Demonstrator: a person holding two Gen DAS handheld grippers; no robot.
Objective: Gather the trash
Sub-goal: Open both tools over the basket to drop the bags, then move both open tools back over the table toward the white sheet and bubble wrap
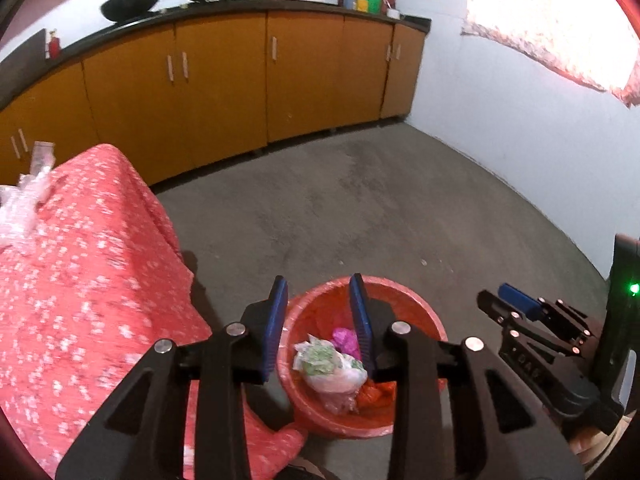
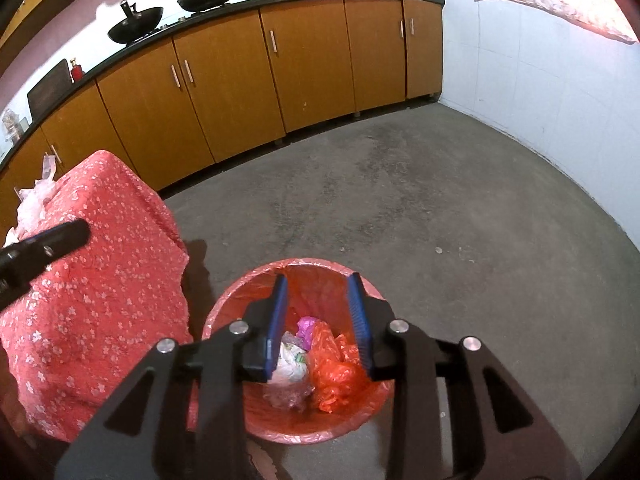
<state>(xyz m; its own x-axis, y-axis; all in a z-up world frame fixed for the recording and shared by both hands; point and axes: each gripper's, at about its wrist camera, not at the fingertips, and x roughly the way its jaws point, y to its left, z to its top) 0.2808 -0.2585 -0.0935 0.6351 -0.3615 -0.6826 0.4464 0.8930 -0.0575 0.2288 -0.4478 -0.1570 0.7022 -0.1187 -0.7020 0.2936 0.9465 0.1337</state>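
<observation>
A red trash bin [image 1: 420,320] lined with a red bag stands on the floor beside the table; it also shows in the right wrist view [image 2: 232,308]. Inside lie a white-green plastic bag [image 1: 328,364], a pink scrap [image 1: 345,339] and an orange bag [image 2: 334,368]. My left gripper [image 1: 319,292] is open and empty above the bin. My right gripper [image 2: 319,290] is open and empty over the bin's mouth; it also shows at the right of the left wrist view [image 1: 504,300]. Crumpled clear plastic [image 1: 22,208] lies on the table's far left, and shows in the right wrist view [image 2: 34,200].
A table under a red flowered cloth [image 1: 92,280] stands left of the bin. Orange cabinets [image 1: 224,88] with a dark counter and two woks [image 1: 132,0] line the back. A white wall [image 1: 500,120] closes the right side. The floor [image 1: 340,208] is grey concrete.
</observation>
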